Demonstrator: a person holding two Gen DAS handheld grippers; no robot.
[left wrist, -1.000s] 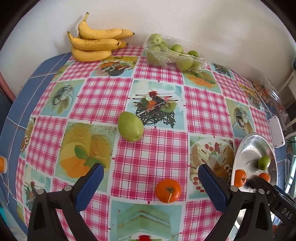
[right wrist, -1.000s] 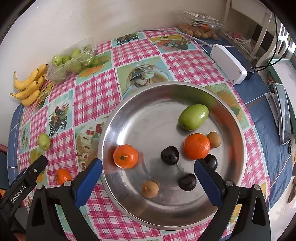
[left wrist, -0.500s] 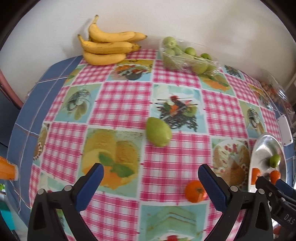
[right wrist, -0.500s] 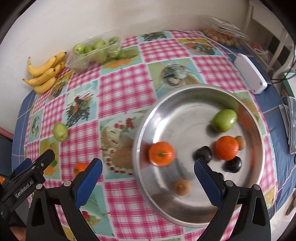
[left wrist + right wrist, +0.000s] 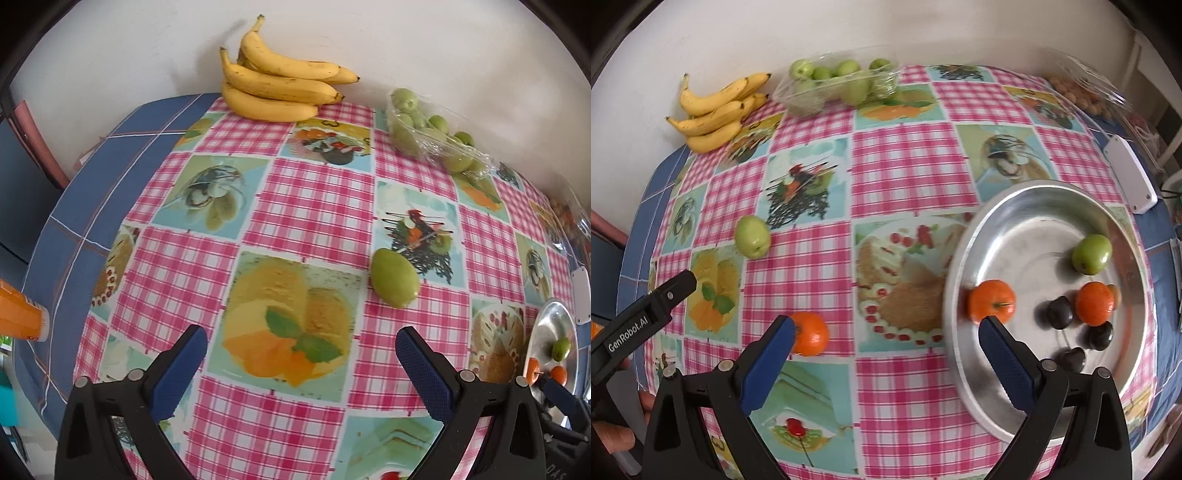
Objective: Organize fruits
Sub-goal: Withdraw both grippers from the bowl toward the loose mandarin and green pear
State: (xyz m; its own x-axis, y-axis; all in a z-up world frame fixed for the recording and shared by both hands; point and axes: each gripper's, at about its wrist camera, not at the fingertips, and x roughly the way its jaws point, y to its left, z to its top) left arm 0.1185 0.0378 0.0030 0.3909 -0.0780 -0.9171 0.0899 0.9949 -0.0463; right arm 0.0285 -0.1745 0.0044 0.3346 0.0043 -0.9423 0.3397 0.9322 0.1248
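The small round orange mandarin (image 5: 809, 333) lies touching my wide-spread right gripper's (image 5: 886, 341) left fingertip, nearer than my left.

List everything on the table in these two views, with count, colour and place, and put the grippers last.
Metal tray: one, silver, table's right side.
Tangerines in the tray: two, orange.
Green fruit in the tray: one.
Dark cherries: three, in the tray.
Small brown fruit: one, behind the right tangerine.
Loose tangerine: one, orange, on the cloth left of the tray.
Loose green fruit: one, mid-table.
Bananas: one yellow bunch, by the wall.
Clear punnet: one, holding green fruit, by the wall.
White box: one, right edge.
Tablecloth: pink check.
Left gripper: jaws open, empty.
Right gripper: jaws open, empty.
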